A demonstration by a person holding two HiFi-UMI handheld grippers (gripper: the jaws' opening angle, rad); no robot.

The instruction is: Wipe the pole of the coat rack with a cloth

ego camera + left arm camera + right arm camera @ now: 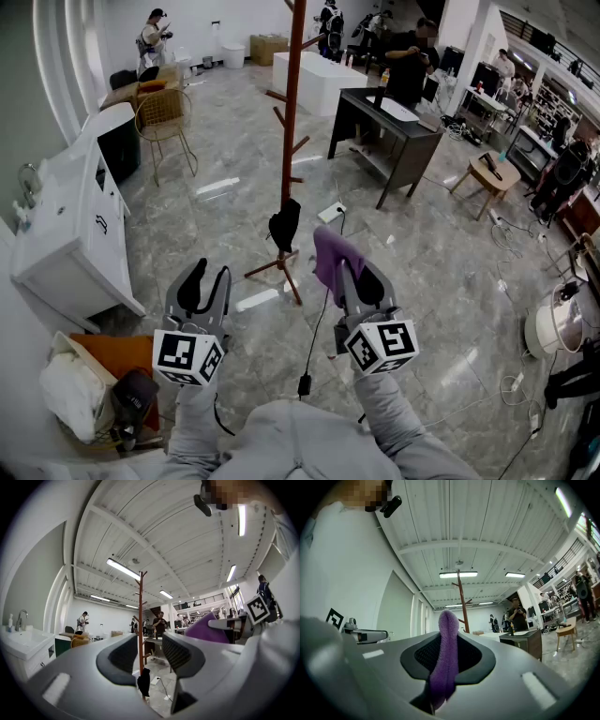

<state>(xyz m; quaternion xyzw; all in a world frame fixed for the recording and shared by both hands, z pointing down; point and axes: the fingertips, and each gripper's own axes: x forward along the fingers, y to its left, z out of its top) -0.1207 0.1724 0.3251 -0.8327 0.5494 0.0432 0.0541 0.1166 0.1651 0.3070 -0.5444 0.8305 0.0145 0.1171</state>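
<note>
Coat rack pole (290,122): a reddish-brown upright with short angled pegs, standing on spread feet on the grey marble-pattern floor (431,272). It is ahead of both grippers and well apart from them. A dark item (284,225) hangs low on the pole.

Purple cloth (443,653): clamped between the jaws of the right gripper (356,281), with its free end standing up past the tips. It does not touch the pole.

Left gripper (147,656): jaws apart, with nothing between them. The pole shows through the gap only in the distance.

Step in hand, as judged: approach; wiping has not begun.
1. Bring the right gripper forward until the free cloth, not the bare jaws, meets the pole.
2. Press lightly and stroke along the shaft, working round the pegs and the hanging item.
3. Steady the rack with the left gripper if it rocks; the base looks narrow.
</note>
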